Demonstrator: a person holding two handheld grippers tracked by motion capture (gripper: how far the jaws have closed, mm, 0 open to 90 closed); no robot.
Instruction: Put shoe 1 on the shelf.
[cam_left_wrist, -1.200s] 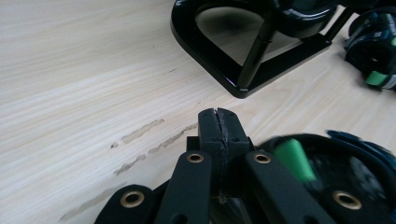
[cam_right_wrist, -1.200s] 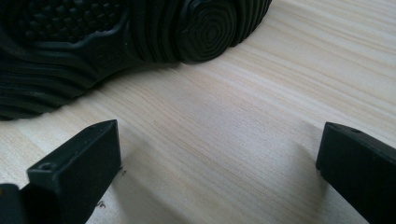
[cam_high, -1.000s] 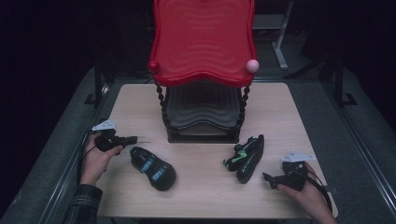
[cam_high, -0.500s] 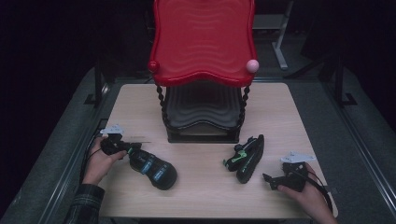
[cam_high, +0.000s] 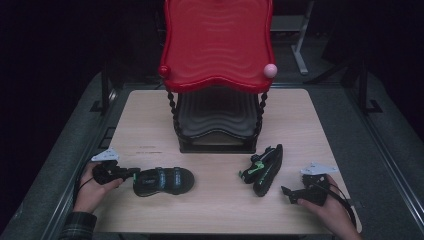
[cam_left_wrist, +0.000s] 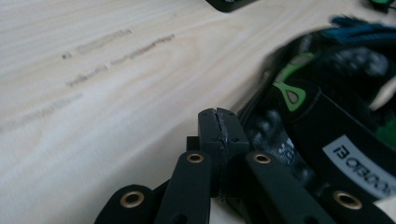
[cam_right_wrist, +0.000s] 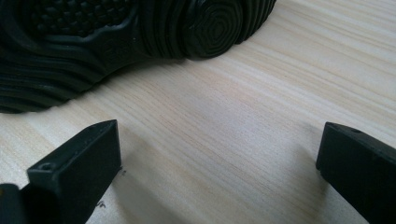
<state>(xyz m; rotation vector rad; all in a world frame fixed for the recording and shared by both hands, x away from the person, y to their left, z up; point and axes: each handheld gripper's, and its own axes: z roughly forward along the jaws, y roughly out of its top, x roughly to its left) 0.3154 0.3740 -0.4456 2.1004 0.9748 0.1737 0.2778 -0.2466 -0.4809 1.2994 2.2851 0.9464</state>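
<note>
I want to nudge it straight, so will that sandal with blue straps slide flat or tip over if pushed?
The sandal lies flat on its sole on the table, so it probably slides rather than tips. Its open straps look soft and may flex.

White label on the black sandal (cam_left_wrist: 327, 140) beside the left gripper's jaws, seen in the left gripper view: dark letters cut off by the frame edge, roughly "BORM", not legible in full. Faint smudged marks on the wooden table (cam_left_wrist: 93, 93), too blurred to read as words. Nothing else readable
</note>
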